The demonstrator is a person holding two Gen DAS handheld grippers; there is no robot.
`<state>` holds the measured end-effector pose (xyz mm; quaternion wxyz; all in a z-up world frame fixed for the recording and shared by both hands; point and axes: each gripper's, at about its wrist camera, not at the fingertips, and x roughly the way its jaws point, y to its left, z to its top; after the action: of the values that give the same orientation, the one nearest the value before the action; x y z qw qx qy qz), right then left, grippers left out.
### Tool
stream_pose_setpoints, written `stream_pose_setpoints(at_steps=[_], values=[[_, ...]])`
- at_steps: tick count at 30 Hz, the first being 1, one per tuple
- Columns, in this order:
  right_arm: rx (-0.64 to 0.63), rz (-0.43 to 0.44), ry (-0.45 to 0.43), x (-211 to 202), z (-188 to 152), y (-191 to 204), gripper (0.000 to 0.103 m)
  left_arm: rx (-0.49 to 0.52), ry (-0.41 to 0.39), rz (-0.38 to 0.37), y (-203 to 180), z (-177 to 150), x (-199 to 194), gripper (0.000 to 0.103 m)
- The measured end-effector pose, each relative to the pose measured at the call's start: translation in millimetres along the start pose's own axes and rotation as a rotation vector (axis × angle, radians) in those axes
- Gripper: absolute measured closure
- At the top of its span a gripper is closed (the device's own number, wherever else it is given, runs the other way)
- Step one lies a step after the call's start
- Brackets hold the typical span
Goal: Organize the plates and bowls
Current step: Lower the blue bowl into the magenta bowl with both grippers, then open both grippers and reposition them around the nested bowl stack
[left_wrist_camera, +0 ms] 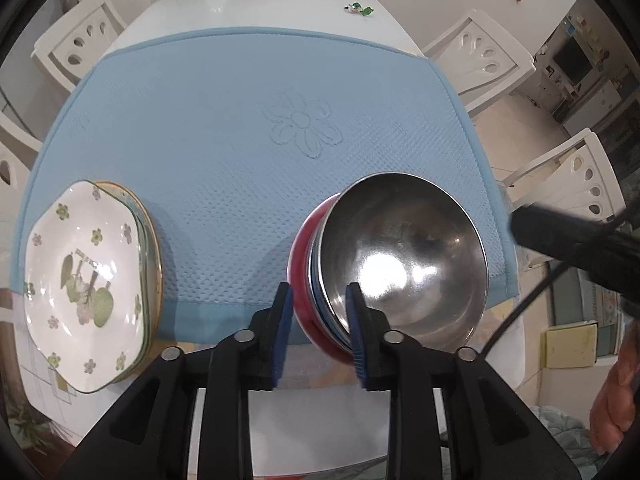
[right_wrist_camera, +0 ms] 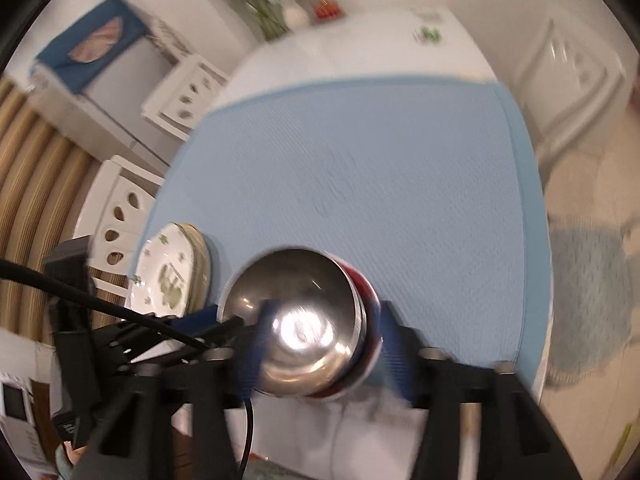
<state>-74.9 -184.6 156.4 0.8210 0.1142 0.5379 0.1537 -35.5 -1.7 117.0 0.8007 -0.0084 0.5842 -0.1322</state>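
Bowls (left_wrist_camera: 400,260), nested steel inside red, sat between the left tongs (left_wrist_camera: 320,320), whose blue pads clenched the stack's near rim. The right tongs (right_wrist_camera: 324,344) stood released around that stack, with flowered plates (left_wrist_camera: 88,276) stacked left of both on the blue mat (left_wrist_camera: 240,128).

One blue quilted mat (left_wrist_camera: 240,128) covers the worktop (left_wrist_camera: 256,8). At the lower left sits one stack of plates (left_wrist_camera: 92,280): one white floral plate (left_wrist_camera: 80,272) on top and at least one gold-rimmed plate (left_wrist_camera: 154,256) beneath; the exact number is unclear. Lower centre holds one nest of bowls: one steel bowl (left_wrist_camera: 404,264), one red bowl (left_wrist_camera: 302,264), and a blue rim between them. Four white chairs show around the edges. Two grippers are in view.
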Motion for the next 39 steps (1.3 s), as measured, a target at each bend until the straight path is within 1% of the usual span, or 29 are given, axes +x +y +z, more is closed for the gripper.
stream_pose_setpoints(at_steps=[2, 5, 9, 13, 17, 21, 23, 27, 32, 35, 36, 39], values=[[-0.039, -0.015, -0.039, -6.3, -1.0, 7.2, 0.035, 0.001, -0.009, 0.006, -0.5, 0.5, -1.8, 0.076], [-0.072, -0.057, -0.030, -2.0, -1.3, 11.8, 0.035, -0.006, -0.015, 0.011, 1.2, 1.0, -4.2, 0.076], [-0.037, -0.052, 0.003, 4.8, -1.2, 3.1, 0.035, -0.017, -0.027, 0.014, 2.6, 2.4, -7.0, 0.076], [-0.024, -0.073, -0.006, 2.3, 0.0, -2.8, 0.035, -0.055, -0.057, 0.001, 9.0, 2.3, -14.9, 0.076], [0.005, -0.057, -0.008, 1.0, -0.5, -6.1, 0.035, -0.103, -0.092, -0.026, 15.8, 4.2, -26.7, 0.076], [0.028, -0.050, -0.006, 3.6, -0.9, -2.5, 0.035, -0.109, -0.146, -0.036, 19.8, 5.0, -43.8, 0.076], [0.047, -0.049, -0.011, 4.2, -2.7, 2.6, 0.035, -0.098, -0.165, -0.044, 24.5, 3.9, -50.6, 0.076], [0.085, -0.065, -0.026, 5.4, -4.5, 20.2, 0.035, -0.060, -0.177, -0.049, 35.4, 3.2, -55.7, 0.076], [0.143, -0.096, -0.059, 5.7, -3.4, 46.5, 0.035, -0.038, -0.184, -0.072, 67.3, -4.2, -71.4, 0.076], [0.207, -0.096, -0.041, 14.5, -6.1, 59.8, 0.035, -0.037, -0.196, -0.087, 81.7, -5.4, -78.0, 0.076], [0.222, -0.097, -0.036, 17.4, -8.1, 63.7, 0.035, -0.036, -0.198, -0.089, 84.9, -5.9, -79.0, 0.074], [0.234, -0.107, -0.030, 25.7, -14.8, 82.4, 0.035, -0.026, -0.202, -0.095, 99.4, -8.2, -82.2, 0.073]])
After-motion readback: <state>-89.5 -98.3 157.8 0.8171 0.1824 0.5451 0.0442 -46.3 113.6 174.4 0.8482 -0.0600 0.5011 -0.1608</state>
